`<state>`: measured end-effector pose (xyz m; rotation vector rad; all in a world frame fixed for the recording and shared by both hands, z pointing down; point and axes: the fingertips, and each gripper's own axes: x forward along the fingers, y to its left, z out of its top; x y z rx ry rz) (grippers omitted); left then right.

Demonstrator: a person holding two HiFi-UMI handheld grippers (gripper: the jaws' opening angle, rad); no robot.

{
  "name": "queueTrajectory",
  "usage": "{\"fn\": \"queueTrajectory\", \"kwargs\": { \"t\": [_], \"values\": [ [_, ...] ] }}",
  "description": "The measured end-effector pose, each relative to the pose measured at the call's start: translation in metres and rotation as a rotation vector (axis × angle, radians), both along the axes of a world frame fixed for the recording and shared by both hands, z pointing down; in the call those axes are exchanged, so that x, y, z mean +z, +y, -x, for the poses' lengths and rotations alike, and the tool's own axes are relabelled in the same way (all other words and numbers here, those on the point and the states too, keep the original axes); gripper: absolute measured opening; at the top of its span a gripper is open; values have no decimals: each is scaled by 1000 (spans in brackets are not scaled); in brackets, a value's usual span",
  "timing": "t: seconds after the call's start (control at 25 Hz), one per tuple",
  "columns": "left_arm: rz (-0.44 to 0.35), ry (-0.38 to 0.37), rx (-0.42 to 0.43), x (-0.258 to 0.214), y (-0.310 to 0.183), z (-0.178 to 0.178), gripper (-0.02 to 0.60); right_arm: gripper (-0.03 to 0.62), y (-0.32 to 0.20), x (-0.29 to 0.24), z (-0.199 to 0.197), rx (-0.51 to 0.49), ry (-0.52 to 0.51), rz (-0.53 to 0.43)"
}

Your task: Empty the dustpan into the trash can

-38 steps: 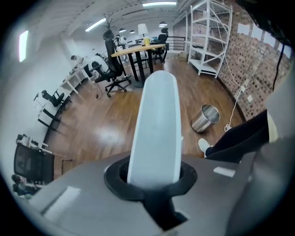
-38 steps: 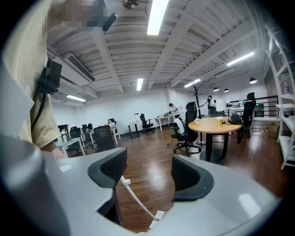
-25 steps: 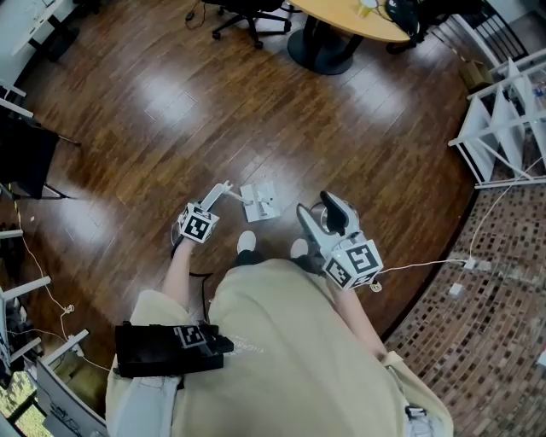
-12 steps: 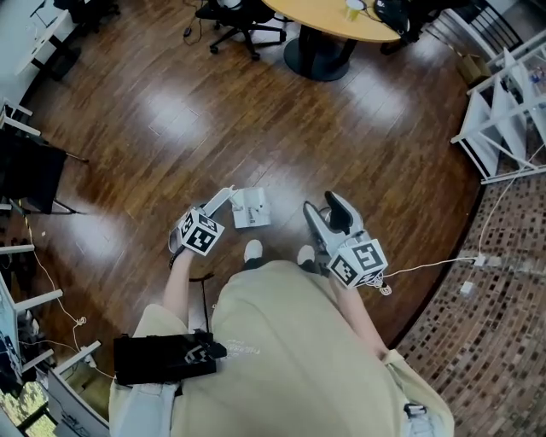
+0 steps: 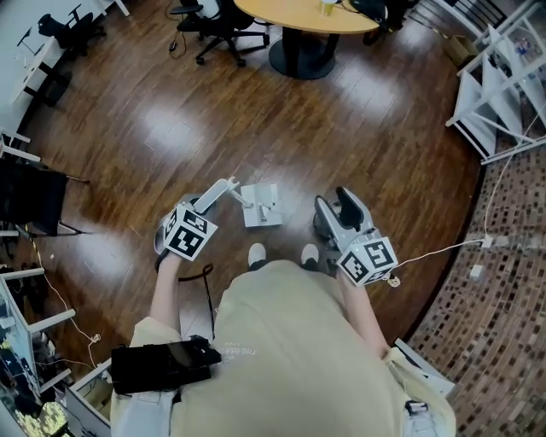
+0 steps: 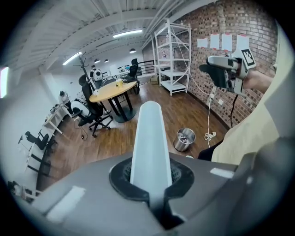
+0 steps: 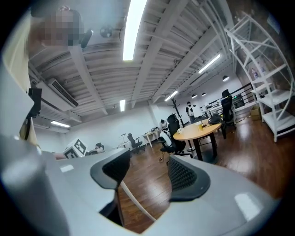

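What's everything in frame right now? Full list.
dustpan: 1, pale grey, ahead of shoes, handle in left gripper
trash can: 1, metal, floor near brick wall
round table: 1, wood top, far side
office chairs: several, black, by table
shelf unit: 1, white, against brick wall
cable: 1, white, floor by trash can
shoes: 2, white, under person
left gripper: 1, grey, shut on dustpan handle
right gripper: 1, grey, jaws apart and just closing, nothing between

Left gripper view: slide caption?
Left gripper shut on pale grey dustpan handle; round steel trash can on wooden floor beyond.
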<state>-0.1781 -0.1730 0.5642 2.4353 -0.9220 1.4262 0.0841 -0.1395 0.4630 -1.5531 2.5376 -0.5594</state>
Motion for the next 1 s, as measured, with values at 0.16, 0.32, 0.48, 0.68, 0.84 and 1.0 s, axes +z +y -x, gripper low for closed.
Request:
{"fn": "queueTrajectory", "kwargs": {
  "t": [0.16, 0.32, 0.48, 0.68, 0.84, 1.0],
  "values": [
    [18, 32, 24, -35, 2, -27, 0, 249, 8, -12, -37, 88, -1, -21],
    [24, 46, 74, -61, 8, -55, 0, 249, 22, -19, -79, 194, -8, -36],
    [15, 60, 134, -73, 22, -89, 0, 247, 41, -18, -117, 280, -10, -39],
    [56, 100, 109, -80, 25, -109, 0, 247, 64, -15, -137, 351, -29, -39],
    [67, 128, 128, -93, 35, -123, 0, 247, 86, -9, -151, 395, -43, -34],
    [70, 146, 152, -102, 45, -143, 0, 247, 104, -5, -173, 438, -51, -32]
  ]
}}
